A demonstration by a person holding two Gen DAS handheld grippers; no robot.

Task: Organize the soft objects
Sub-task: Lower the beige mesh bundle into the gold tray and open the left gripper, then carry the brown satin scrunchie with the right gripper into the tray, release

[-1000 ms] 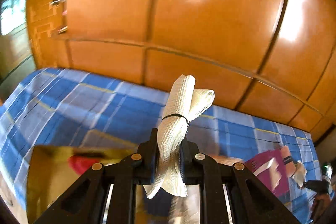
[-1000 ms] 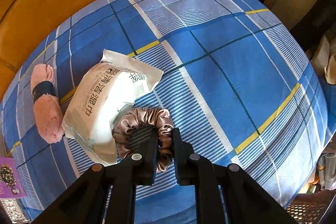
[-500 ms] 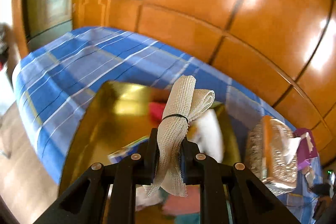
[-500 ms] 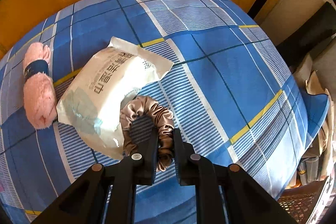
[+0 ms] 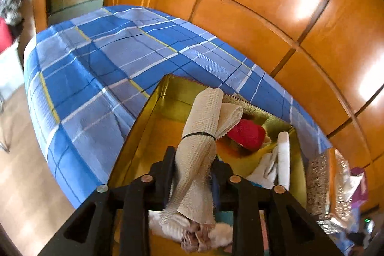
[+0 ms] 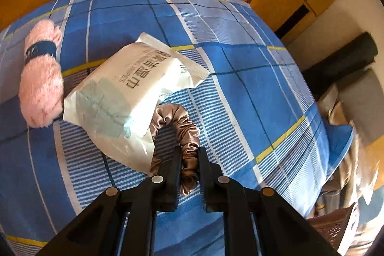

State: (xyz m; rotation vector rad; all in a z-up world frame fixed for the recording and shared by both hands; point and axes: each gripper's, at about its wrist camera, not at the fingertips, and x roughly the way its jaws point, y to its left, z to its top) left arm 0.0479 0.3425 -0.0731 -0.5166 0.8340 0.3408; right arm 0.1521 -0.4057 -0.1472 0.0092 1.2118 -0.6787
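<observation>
Cream mesh cloth (image 5: 199,136) sits clamped in the left gripper (image 5: 193,167) above the gold box (image 5: 144,126); released crooked, it could drape over the box's rim. Right gripper (image 6: 189,160), closed on the satin scrunchie (image 6: 184,126) beside the wipes pack (image 6: 127,88), may drag that.

Left gripper (image 5: 194,160) is clamped tight, fingers aiming at 12 o'clock; right gripper (image 6: 189,160) is pinched closed too, same heading.

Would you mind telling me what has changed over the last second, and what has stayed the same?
The left gripper has carried the cream mesh roll from facing the wood panelling to over the gold box, which already holds soft items. The right gripper has lifted the satin scrunchie slightly beside the wipes pack. Both jaws stay clamped; the pink plush roll has not moved.
</observation>
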